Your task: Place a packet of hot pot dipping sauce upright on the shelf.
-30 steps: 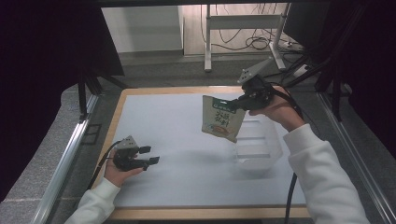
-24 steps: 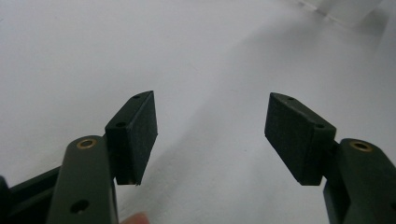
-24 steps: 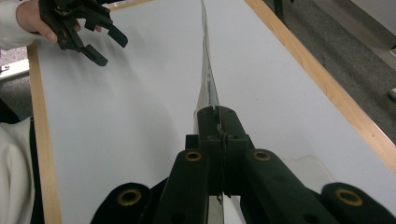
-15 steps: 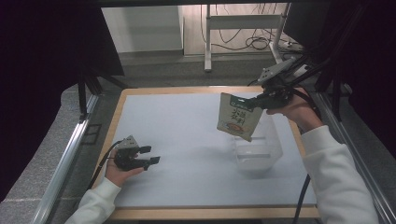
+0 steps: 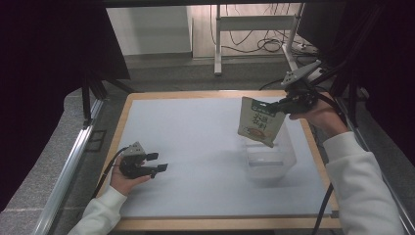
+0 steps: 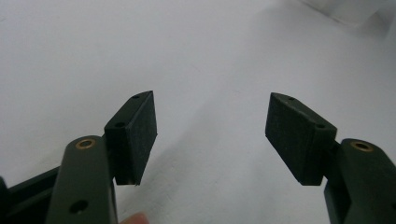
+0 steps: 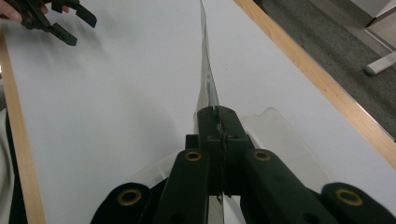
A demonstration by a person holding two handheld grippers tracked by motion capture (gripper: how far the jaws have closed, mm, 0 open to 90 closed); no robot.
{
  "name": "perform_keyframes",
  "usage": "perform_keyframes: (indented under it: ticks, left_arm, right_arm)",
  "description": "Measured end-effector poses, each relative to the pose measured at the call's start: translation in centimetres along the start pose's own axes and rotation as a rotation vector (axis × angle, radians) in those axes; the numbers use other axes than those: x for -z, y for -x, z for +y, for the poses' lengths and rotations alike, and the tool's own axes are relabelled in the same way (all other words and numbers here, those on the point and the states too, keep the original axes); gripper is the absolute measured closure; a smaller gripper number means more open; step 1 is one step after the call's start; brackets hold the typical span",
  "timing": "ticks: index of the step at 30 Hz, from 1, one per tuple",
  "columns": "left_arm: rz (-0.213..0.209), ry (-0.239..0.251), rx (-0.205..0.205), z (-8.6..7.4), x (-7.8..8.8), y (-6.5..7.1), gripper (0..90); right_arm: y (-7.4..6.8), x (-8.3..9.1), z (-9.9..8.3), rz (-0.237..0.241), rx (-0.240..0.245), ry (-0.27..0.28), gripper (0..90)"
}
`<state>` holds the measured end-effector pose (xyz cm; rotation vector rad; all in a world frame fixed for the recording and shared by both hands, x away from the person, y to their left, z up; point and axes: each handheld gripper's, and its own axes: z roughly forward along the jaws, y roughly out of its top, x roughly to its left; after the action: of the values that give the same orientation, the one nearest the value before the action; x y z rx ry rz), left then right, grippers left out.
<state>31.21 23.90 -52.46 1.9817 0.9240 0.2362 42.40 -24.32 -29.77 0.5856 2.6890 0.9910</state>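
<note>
A green and white snack pouch hangs upright above a clear plastic container at the right of the table. My right gripper is shut on the pouch's top right corner. In the right gripper view the pouch runs edge-on from between the closed jaws, with the clear container below. My left gripper rests low at the table's left front, held in a hand, open and with nothing in it. Its two pads stand wide apart over bare white surface.
The white tabletop has a wooden rim. A metal rail runs along the left side. Behind the table are desk legs and cables on the floor. The left gripper also appears far off in the right gripper view.
My right gripper has carried the pouch to the right and slightly back, from left of the container to over it. The left gripper has stayed in place, open.
</note>
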Motion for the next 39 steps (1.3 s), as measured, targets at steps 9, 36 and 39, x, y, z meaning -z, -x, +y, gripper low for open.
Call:
perform_keyframes:
  ticks: [9, 36, 39]
  left_arm:
    - [0.001, 0.0, 0.0, 0.0, -0.1, 0.0, 33.4]
    - [-0.001, -0.009, -0.003, 0.0, -0.1, -0.1, 33.4]
    - [-0.002, -0.007, -0.003, 0.0, -0.1, -0.1, 33.3]
  right_arm:
    - [0.8, 0.1, -1.3, -0.007, -0.012, -0.006, 89.3]
    - [3.1, -3.5, -4.9, -0.004, -0.069, -0.056, 85.6]
    - [3.3, -3.4, -5.1, -0.025, -0.086, -0.041, 82.3]
